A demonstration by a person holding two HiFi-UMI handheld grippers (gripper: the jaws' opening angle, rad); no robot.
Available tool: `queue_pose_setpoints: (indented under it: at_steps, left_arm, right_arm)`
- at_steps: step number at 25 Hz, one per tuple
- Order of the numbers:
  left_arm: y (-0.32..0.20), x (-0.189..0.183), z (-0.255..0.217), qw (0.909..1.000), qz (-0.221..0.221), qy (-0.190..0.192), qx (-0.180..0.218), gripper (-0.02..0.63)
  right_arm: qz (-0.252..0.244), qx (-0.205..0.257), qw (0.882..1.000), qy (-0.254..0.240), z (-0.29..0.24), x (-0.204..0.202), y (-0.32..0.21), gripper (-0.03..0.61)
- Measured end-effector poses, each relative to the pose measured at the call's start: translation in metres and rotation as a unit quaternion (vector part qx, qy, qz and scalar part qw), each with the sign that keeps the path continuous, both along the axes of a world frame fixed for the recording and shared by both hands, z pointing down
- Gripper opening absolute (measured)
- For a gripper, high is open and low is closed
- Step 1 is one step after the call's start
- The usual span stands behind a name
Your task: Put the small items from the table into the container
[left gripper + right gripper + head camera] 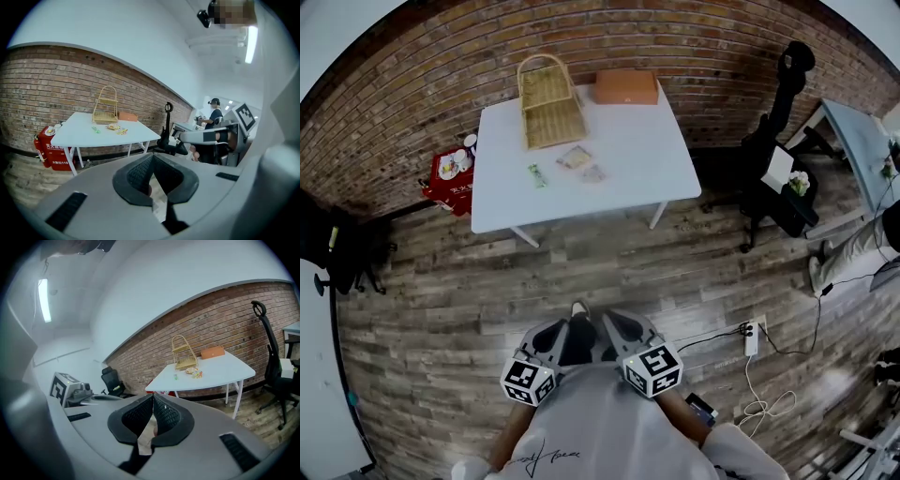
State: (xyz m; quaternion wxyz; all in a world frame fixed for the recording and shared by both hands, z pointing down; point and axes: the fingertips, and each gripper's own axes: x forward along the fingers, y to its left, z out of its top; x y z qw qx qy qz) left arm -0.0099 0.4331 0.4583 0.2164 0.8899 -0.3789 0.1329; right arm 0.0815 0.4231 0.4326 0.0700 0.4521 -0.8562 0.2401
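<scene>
Standing well back from the white tabletop, the person holds both grippers low over the wooden floor. The left gripper has its jaws clenched together on nothing, and so does the right gripper. A green packet, a tan packet and a pinkish packet lie on the tabletop, just in front of the woven basket. An orange box sits beside the basket.

A red brick wall is spread across the top of the head view, with a wood-plank floor below. A white table is set against it at upper centre (a black office chair to its right). A ceiling strip light is lit.
</scene>
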Motion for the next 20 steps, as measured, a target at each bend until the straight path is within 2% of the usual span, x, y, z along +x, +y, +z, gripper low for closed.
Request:
queue_pose_setpoints:
  at_steps: [5,8,15,17,20]
  left_arm:
    - [-0.035,-0.010,-0.001,0.9999,-0.002,0.013,0.001,0.009]
    - [-0.055,-0.015,-0.008,0.9994,-0.008,0.035,-0.003,0.009]
    - [-0.102,-0.024,-0.029,0.9976,-0.012,0.066,0.019,0.009]
    - [-0.111,-0.027,-0.031,0.9975,-0.008,0.065,0.026,0.008]
    - [-0.122,-0.029,-0.036,0.9978,0.002,0.043,0.050,0.009]
  right_arm:
    - [0.010,0.004,1.000,0.011,-0.005,-0.011,-0.029,0.021]
    - [0.013,0.006,1.000,0.021,-0.008,-0.017,-0.045,0.021]
    - [0.003,0.019,0.999,0.033,-0.017,-0.033,-0.082,0.021]
    - [0.000,0.023,0.999,0.035,-0.020,-0.039,-0.091,0.021]
    - [0.011,0.019,0.998,0.056,-0.018,-0.044,-0.107,0.021]
